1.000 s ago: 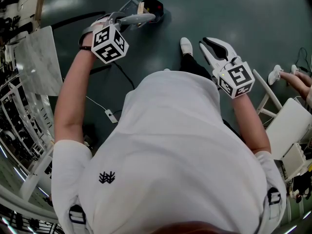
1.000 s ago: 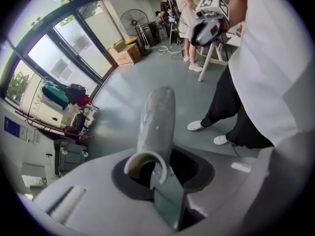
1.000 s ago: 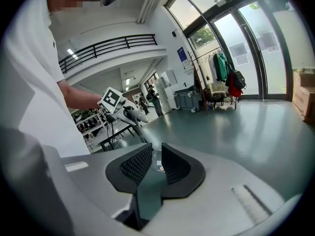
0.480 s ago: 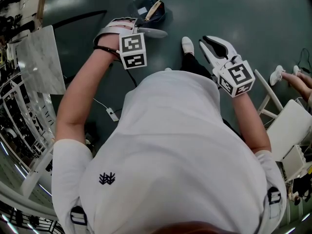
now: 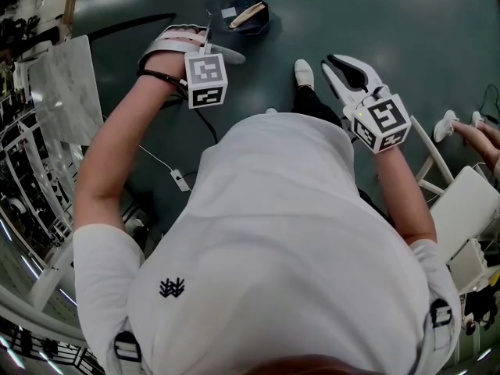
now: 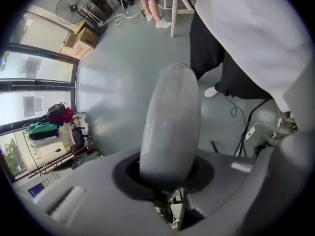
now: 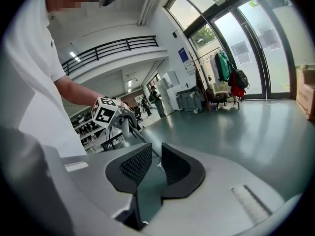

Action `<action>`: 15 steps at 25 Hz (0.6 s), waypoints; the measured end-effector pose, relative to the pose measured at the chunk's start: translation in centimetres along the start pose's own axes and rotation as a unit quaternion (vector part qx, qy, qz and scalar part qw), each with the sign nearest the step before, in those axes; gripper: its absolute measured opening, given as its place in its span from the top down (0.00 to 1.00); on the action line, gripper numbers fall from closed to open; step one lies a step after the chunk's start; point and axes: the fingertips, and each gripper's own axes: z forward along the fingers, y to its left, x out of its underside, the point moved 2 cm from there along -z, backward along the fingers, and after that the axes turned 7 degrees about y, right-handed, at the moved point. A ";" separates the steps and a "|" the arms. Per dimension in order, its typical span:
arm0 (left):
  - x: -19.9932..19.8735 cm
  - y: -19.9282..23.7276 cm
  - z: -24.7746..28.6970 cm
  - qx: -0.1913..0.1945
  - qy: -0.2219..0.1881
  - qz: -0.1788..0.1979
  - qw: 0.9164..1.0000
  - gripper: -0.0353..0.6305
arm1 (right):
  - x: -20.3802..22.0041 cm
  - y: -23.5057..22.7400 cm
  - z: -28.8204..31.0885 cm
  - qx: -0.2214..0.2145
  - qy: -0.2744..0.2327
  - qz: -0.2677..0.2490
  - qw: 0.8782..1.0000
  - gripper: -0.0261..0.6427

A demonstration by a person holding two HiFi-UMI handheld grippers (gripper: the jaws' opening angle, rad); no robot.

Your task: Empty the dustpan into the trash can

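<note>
A dark dustpan (image 5: 238, 14) hangs low over the green floor at the top of the head view, with a beige scrap and a white bit inside. Its long rod rises to a grey handle (image 5: 225, 54). My left gripper (image 5: 212, 51) is shut on that handle; in the left gripper view the rounded grey handle (image 6: 171, 122) fills the space between the jaws. My right gripper (image 5: 348, 69) is held out at the right, open and holding nothing, its pads (image 7: 137, 164) a narrow gap apart. I see no trash can.
A pale marbled slab (image 5: 62, 92) and metal racks line the left. A cable with a white plug (image 5: 178, 182) lies on the floor. A white chair (image 5: 461, 201) and another person's hand (image 5: 478, 133) are at the right. My shoe (image 5: 303, 73) is between the grippers.
My left gripper turned and shifted right with the handle, and the dustpan swung so that its inside now faces up. The right gripper stayed still.
</note>
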 end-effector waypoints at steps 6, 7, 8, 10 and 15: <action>3.2 0.0 0.9 0.005 0.030 0.011 0.999 0.73 | -0.9 -0.1 0.6 -0.005 -0.001 -0.006 1.000 0.87; 3.7 0.0 1.0 0.004 0.034 0.017 0.999 0.73 | -1.0 -0.1 0.8 -0.005 -0.001 -0.007 1.000 0.87; 4.1 -0.1 1.1 0.003 0.039 0.024 0.999 0.73 | -1.1 -0.1 0.8 -0.005 -0.001 -0.008 1.000 0.87; 4.5 -0.2 1.0 0.001 0.051 0.037 0.998 0.73 | -1.2 -0.2 0.7 -0.006 -0.002 -0.008 1.000 0.87; 4.7 -0.2 0.8 -0.006 0.087 0.071 0.994 0.73 | -0.8 -0.2 0.7 -0.010 0.002 -0.009 1.000 0.87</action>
